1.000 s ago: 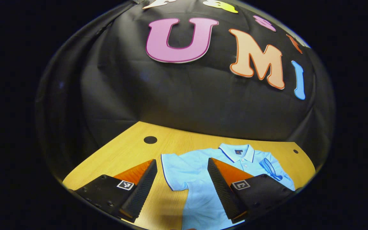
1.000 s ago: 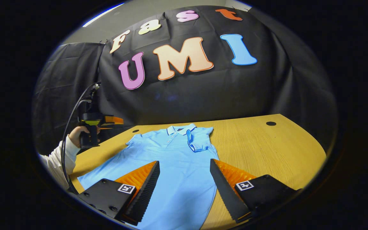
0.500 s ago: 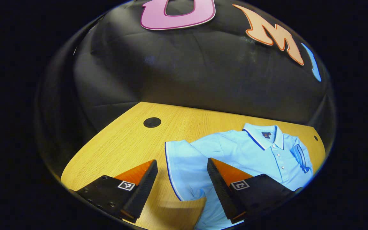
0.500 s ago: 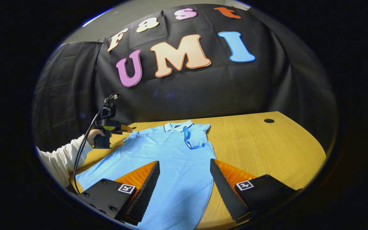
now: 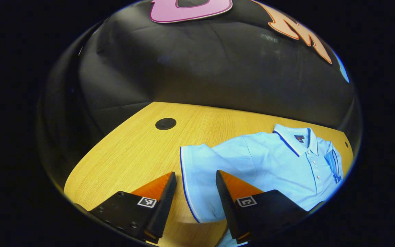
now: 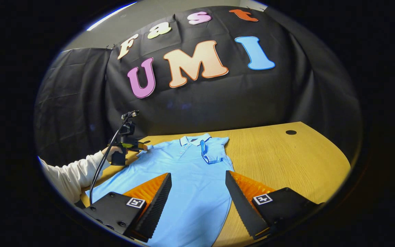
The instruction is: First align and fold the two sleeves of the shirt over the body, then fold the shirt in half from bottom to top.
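The flat left sleeve is framed dead ahead between the spread, empty fingers of the left gripper, its cuff running along the tabletop's left edge.

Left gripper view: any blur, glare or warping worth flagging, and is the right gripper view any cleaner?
Left gripper view: sharp, table edge bowed by fisheye, soft sheen on the shirt. Right gripper view: sharp too, same bowing, even light, bluish fringe along the upper-left rim.
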Available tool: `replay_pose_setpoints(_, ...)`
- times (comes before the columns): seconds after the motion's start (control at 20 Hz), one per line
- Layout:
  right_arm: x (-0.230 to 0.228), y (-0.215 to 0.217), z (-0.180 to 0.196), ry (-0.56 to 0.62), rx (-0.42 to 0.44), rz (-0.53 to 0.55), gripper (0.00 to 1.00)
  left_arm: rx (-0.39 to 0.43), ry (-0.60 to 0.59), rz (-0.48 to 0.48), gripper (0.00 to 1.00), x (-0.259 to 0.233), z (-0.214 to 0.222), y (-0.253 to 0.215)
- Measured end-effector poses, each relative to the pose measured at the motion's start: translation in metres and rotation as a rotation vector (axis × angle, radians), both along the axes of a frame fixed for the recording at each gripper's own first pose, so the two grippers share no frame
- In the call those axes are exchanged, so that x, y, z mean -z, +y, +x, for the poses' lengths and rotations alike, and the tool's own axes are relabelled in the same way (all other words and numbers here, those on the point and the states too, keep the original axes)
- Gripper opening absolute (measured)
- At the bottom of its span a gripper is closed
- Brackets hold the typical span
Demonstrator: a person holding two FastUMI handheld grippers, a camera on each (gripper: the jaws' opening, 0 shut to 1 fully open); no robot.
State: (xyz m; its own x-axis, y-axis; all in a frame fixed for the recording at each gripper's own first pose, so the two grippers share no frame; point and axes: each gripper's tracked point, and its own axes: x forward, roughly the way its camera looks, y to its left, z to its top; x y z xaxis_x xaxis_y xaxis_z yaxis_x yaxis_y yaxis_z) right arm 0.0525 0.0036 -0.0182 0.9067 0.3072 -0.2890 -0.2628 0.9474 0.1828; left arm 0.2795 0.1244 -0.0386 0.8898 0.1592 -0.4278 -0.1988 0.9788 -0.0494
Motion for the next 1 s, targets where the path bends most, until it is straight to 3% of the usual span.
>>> replay_pose_setpoints(0.55,0.004,0.001,0.000,0.012,-0.007,-0.013,0.98,0.056,0.024,-0.006,0.53,0.004,0.001,-0.010)
replay_pose_setpoints(0.65,0.005,0.001,0.000,0.013,-0.009,-0.015,0.98,0.087,0.030,-0.012,0.43,0.005,0.002,-0.015)
replay_pose_setpoints(0.75,0.004,0.002,0.000,0.014,-0.013,-0.014,0.98,0.105,0.034,-0.019,0.24,0.006,0.003,-0.019)
replay_pose_setpoints(0.9,0.003,0.000,-0.001,0.011,-0.015,-0.012,0.98,0.065,0.031,-0.012,0.01,0.005,0.003,-0.013)
replay_pose_setpoints(1.0,0.003,0.000,-0.001,0.011,-0.014,-0.013,0.98,0.064,0.038,-0.010,0.00,0.004,-0.001,-0.011)
